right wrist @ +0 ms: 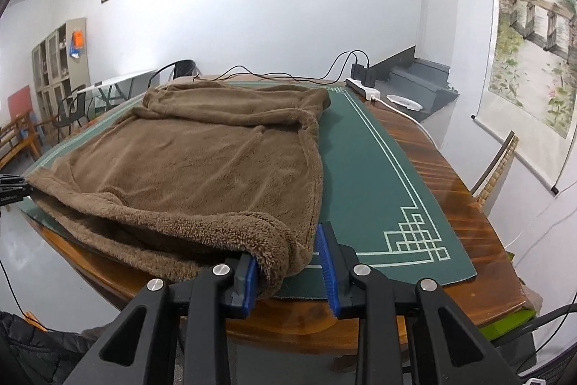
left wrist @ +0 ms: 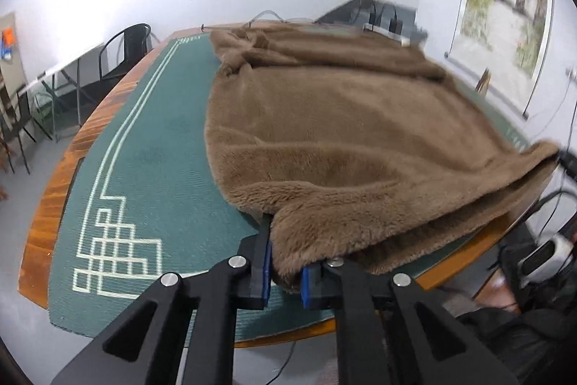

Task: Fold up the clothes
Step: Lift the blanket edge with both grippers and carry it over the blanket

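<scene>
A wooden counter [right wrist: 447, 175] fills the middle of both views, under a green mat [right wrist: 364, 168] with pale line borders. On the mat lies a brown fleece garment [right wrist: 202, 161], thick and fuzzy, spread flat with soft wrinkles and a rolled part at its far end. Its near hem is lifted off the counter edge. At lower centre of the left view, the left tool [left wrist: 285, 271] is closed tight on one hem corner. At lower centre of the right view, the right tool [right wrist: 288, 271] pinches the other corner between its blue pads.
</scene>
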The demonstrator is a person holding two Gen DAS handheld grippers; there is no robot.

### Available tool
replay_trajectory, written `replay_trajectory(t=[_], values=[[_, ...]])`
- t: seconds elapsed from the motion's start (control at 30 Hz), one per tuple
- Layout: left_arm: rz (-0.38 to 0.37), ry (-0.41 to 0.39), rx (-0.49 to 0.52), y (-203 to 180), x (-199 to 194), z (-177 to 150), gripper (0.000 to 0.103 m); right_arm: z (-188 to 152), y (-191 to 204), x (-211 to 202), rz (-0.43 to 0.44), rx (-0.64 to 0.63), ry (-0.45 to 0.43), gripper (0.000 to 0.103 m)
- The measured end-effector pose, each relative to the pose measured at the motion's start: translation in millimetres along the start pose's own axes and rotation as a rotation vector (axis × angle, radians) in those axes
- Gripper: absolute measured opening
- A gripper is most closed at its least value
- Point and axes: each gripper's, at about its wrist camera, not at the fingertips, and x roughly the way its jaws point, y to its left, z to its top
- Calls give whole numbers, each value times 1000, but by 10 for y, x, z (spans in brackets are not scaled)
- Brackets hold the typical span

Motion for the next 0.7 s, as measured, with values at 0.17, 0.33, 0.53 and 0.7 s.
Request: replay_trajectory(t=[0.17, 0.33, 0.53, 0.7], values=[[-14, -156, -36, 60, -436, 260, 13, 124, 42, -60, 0, -19, -48, 31], [4, -268, -12, 51, -712, 644, 13, 491, 50, -193, -31, -54, -166, 31], [21, -333, 22, 17, -839, 1216, 14, 1139, -29, -248, -84, -78, -303, 31], [47, -381, 40, -8, -812, 1758, 16, 1651, -135, -59, -96, -36, -345, 31]])
